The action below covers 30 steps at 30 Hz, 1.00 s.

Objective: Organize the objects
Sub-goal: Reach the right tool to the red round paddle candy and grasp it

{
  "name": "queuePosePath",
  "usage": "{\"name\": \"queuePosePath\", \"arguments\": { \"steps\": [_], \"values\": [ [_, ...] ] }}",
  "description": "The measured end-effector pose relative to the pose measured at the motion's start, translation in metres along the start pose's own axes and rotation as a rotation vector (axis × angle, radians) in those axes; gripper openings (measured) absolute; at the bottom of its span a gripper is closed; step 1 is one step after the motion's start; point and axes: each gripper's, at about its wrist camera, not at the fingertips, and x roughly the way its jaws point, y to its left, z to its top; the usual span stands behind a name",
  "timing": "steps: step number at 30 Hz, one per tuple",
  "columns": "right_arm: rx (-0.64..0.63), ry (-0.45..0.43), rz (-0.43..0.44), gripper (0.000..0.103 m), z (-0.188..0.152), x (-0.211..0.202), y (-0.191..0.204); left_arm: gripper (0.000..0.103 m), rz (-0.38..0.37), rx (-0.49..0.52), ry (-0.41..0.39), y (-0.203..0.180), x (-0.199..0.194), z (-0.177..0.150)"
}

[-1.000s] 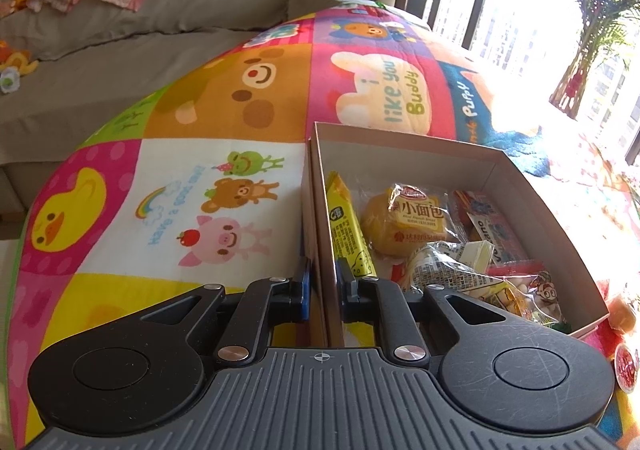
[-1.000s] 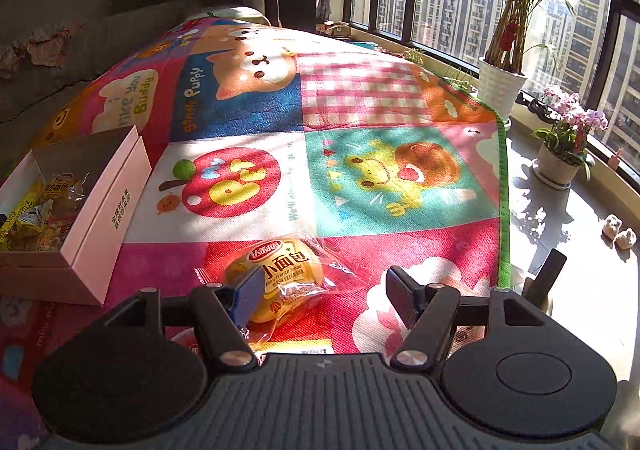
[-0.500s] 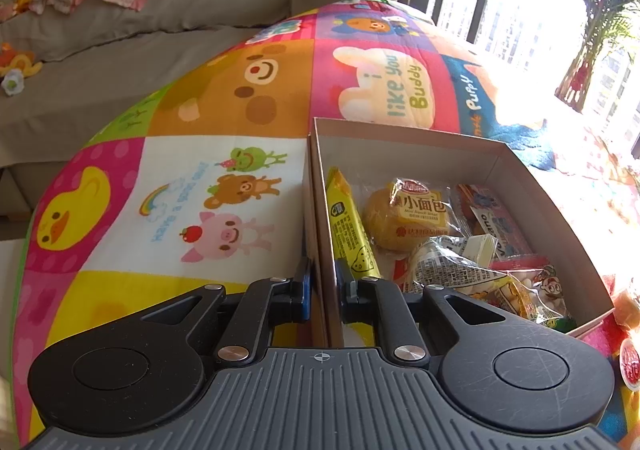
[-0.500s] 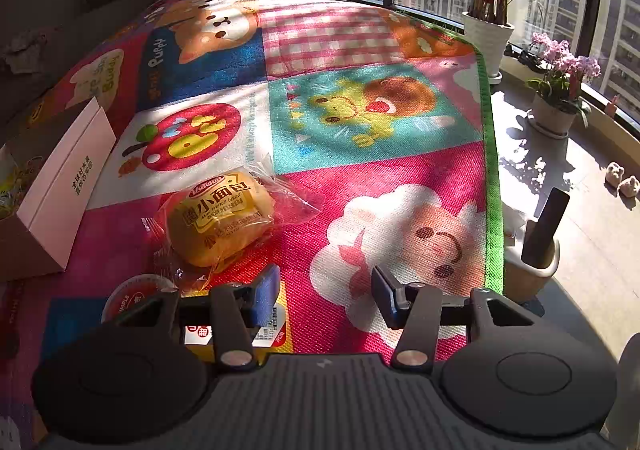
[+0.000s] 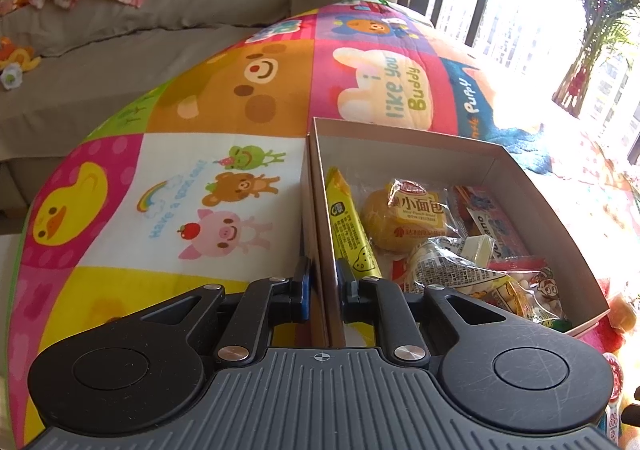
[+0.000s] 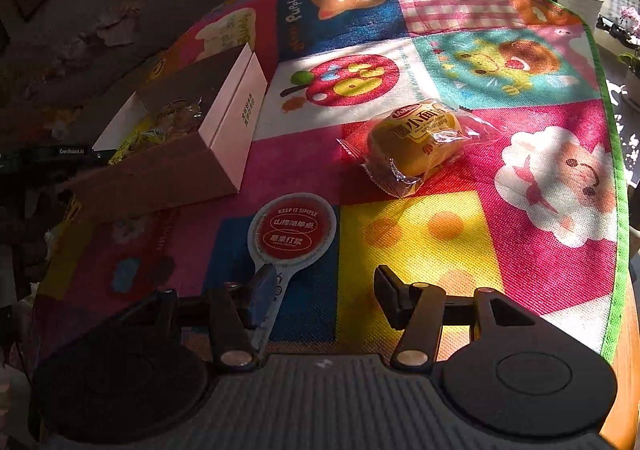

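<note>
The left tongs pinch the near wall of the cardboard box, one finger outside and one inside. Inside the box lie a yellow stick pack, a bun wrapper printed "小面包 Mini French Bread", and other snack packets. The box sits on a play mat reading "I like you Buddy". The right tongs gape wide, holding nothing, above the mat. Ahead lie a wrapped bun marked "小面包" and, nearer, a round-lidded cup reading "KEEP IT SIMPLE".
</note>
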Motion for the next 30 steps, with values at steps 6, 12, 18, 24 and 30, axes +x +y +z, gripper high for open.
{"name": "queuePosePath", "arguments": {
  "steps": [6, 12, 18, 24, 30],
  "values": [
    [-0.056, 0.004, 0.019, 0.061, -0.002, -0.002, 0.012, 0.015, 0.0, -0.002, -0.001, -0.001, 0.0, 0.0],
    [-0.172, 0.028, 0.025, 0.067, -0.013, 0.01, 0.036, 0.015, 0.001, -0.003, -0.001, -0.001, 0.0, 0.0],
    [-0.215, -0.017, -0.076, 0.07, -0.005, 0.023, 0.04, 0.015, 0.001, -0.002, -0.002, -0.001, -0.001, -0.001],
    [-0.227, -0.035, -0.098, 0.073, 0.0, 0.032, 0.035, 0.015, 0.005, 0.004, -0.005, 0.0, -0.001, -0.001],
    [-0.247, -0.031, -0.066, 0.062, 0.008, 0.038, 0.044, 0.015, 0.004, 0.005, -0.005, -0.001, -0.001, 0.0]
  ]
}}
